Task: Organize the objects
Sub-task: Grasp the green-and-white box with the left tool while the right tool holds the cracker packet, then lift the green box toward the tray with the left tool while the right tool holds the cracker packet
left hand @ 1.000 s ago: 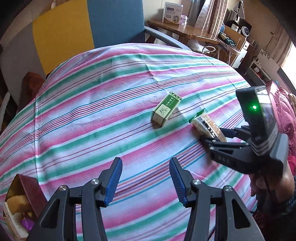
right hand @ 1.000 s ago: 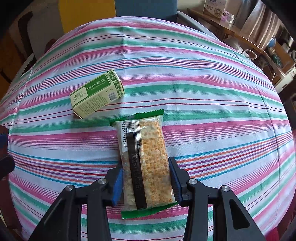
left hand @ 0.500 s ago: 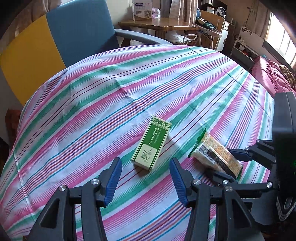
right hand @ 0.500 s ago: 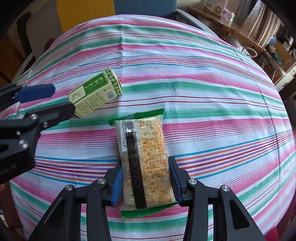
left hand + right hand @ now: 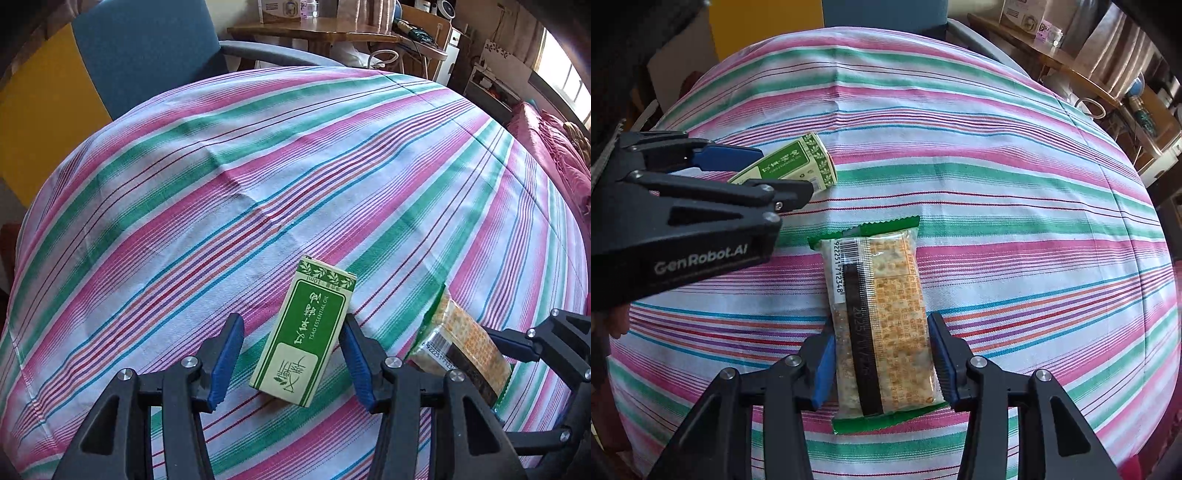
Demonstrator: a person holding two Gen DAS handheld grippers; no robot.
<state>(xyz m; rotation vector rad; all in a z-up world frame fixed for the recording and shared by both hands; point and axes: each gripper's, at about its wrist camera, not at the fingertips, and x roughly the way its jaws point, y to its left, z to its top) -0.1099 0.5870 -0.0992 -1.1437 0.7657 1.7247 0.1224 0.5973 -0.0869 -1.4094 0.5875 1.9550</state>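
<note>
Lying flat on striped cloth (image 5: 258, 177), with a blue chair (image 5: 147, 55) beyond. Straddling the green box (image 5: 303, 332) with the left gripper (image 5: 291, 354), fingers wide, right pad (image 5: 356, 363) touching its edge. Closing the right gripper (image 5: 882, 363) on the cracker pack (image 5: 882, 321), just right of the box.

Cloth (image 5: 258, 155): white with pink, green, blue, red stripes. Box (image 5: 304, 338): green and cream, leaf border. Packet (image 5: 882, 325): orange print, black band, green edges. Gripper pads (image 5: 227, 360): blue on black. Chair (image 5: 147, 48): blue and yellow.
</note>
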